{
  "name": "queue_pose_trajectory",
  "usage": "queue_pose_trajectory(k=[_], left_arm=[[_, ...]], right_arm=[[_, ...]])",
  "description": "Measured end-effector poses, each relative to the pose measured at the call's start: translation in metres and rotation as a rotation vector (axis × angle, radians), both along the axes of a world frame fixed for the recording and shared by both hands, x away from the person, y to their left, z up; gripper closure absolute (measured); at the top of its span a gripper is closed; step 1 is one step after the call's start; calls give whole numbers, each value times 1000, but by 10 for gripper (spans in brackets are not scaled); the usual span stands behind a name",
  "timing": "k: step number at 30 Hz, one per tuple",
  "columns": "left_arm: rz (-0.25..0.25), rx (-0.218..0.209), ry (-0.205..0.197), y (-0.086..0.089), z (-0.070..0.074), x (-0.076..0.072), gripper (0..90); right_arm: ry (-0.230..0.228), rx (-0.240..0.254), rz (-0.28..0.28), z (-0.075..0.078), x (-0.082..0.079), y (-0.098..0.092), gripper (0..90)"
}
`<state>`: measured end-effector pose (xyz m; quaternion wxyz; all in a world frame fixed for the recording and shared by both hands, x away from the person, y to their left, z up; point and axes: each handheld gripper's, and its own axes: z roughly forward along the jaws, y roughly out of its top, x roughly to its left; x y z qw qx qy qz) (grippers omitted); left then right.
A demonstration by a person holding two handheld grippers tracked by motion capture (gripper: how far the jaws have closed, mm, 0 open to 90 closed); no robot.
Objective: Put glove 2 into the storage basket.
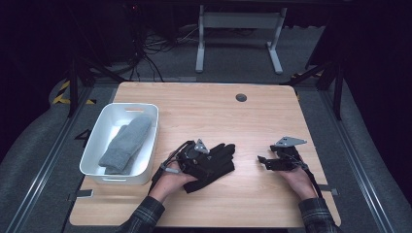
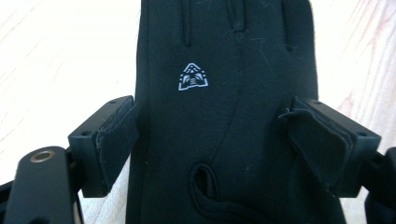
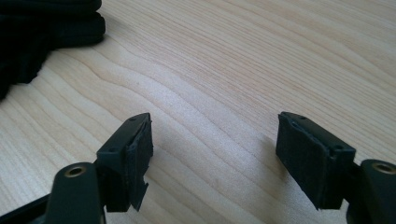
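I see the black glove (image 1: 214, 162) lying flat at centre frame of the high view, long axis running lower left to upper right, fingers pointing upper right toward my right gripper (image 1: 265, 161). My left gripper (image 2: 212, 140) straddles its cuff end, jaws spread, pads just off the fabric. The right gripper is open over bare table (image 3: 243, 70).

The counter (image 1: 204, 107) is lit evenly from above in the high view, while the room behind is left nearly black. In the left gripper view the wood is washed out by glare and the black glove (image 2: 224, 116) is rendered sharply. Soft shadows are cast in the right gripper view.
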<state>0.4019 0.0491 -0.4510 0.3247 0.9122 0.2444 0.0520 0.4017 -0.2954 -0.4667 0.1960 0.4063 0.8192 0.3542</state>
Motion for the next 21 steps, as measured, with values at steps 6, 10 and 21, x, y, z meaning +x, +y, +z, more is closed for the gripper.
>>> queue_pose_trajectory(k=[6, 10, 21], left_arm=[[-4, -3, 32, -1, -7, 4, 163], [-22, -11, 50, 0, -6, 4, 229], [-43, -63, 143, 3, 7, 0, 685]], right_arm=[[-6, 5, 0, -1, 0, 0, 278], [-7, 7, 2, -1, 0, 0, 278], [-9, 7, 5, -1, 0, 0, 262]])
